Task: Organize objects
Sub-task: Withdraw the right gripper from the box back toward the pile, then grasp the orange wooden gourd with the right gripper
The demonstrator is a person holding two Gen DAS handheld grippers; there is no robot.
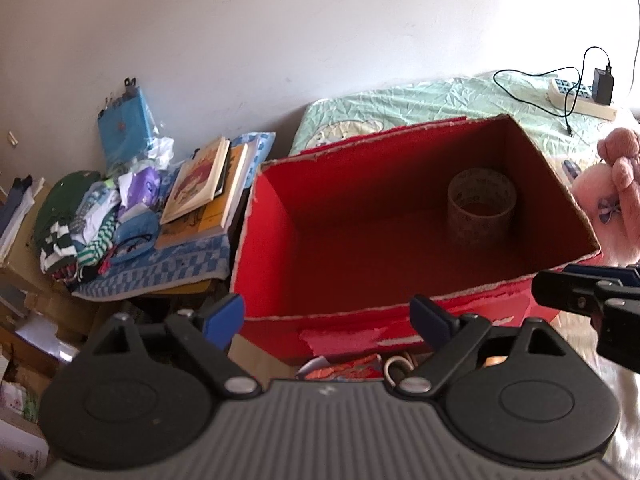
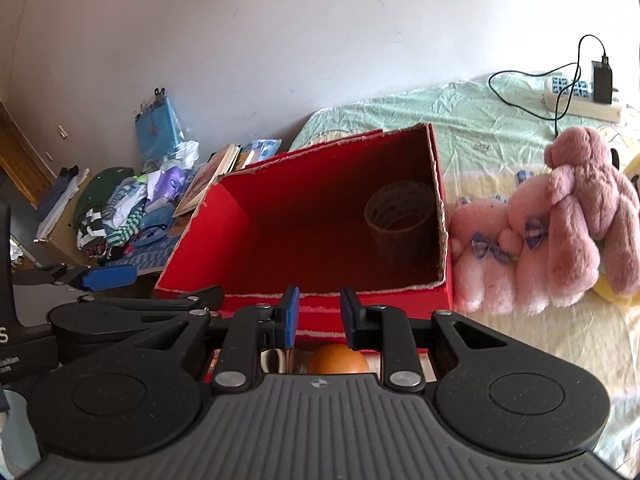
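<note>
Red box (image 1: 420, 240) open on the bed (image 1: 460, 96), tape roll (image 1: 481, 205) standing in its far right corner.

Left claw (image 1: 328, 320) spread wide, empty, before the near wall. Right claw (image 2: 319, 318) narrowed, holding nothing, above an orange round object (image 2: 338, 360), perhaps fruit. Only right view: whole pink plush toys (image 2: 560, 220) beside the box.

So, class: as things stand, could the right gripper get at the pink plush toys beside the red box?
Probably yes. The pink plush toys lie in the open on the bed, right of the red box, with nothing over them. The right gripper, jaws slightly apart and empty, would need to swing right.
</note>
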